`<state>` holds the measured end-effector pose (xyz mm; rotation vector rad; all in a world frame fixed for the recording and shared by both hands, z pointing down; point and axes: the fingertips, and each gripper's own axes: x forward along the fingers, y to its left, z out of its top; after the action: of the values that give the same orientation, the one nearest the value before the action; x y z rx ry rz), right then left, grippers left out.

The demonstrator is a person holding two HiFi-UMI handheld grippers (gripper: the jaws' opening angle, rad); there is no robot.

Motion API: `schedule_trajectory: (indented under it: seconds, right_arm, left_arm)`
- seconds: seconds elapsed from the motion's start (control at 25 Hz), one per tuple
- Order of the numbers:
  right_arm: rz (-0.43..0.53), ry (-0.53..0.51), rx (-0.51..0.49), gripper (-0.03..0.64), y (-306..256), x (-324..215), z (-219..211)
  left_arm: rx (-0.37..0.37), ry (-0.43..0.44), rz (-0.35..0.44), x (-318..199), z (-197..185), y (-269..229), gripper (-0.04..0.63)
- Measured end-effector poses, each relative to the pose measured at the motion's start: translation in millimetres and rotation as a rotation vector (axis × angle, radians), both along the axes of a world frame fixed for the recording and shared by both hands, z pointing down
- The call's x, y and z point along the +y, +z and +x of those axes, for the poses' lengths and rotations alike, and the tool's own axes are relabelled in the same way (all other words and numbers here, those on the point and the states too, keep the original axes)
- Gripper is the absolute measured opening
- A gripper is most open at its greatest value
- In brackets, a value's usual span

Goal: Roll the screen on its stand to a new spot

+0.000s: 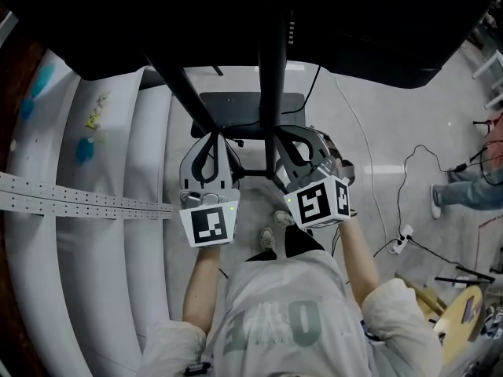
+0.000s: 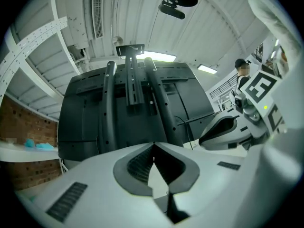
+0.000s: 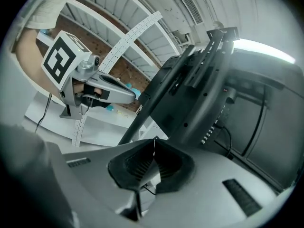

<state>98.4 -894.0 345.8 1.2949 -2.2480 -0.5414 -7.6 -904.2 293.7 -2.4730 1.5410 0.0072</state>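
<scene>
1. Now left gripper (image 2: 153,145) and right gripper (image 3: 154,139) both have jaws pressed together, nothing between.
2. Screen (image 2: 80,122), back toward them, stands on its stand (image 1: 273,93) just ahead, on grey floor (image 1: 369,132).

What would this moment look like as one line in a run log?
left gripper: shut, empty | right gripper: shut, empty | both: behind screen, at stand poles | contact: unclear

The screen (image 1: 236,30) stands ahead, with its stand (image 1: 273,85) on the near side, above the floor (image 1: 369,132). The left gripper (image 1: 210,138) is at the stand's left strut. The right gripper (image 1: 295,149) is just right of the centre pole. A power strip (image 1: 403,238) lies on the floor to the right, and a shelf (image 1: 47,132) runs along the left.
</scene>
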Motion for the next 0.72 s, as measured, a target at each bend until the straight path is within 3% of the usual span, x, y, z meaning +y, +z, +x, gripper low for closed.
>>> schedule_trajectory:
  seconds: [0.2, 0.44, 0.72]
  right_arm:
    - [-0.025, -0.076, -0.038, 0.020, -5.3, -22.6, 7.1]
    - [-0.029, -0.247, -0.073, 0.020, -0.5, -30.1, 1.0]
    - [-0.066, -0.403, -0.138, 0.020, 6.8, -29.5, -5.7]
  left_arm:
    - [0.008, -0.055, -0.014, -26.6, 11.8, 5.0, 0.014]
    - [-0.005, -0.120, -0.033, -56.5, 29.6, 12.7, 0.014]
    - [-0.037, -0.222, -0.048, -62.5, 39.3, 18.8, 0.014]
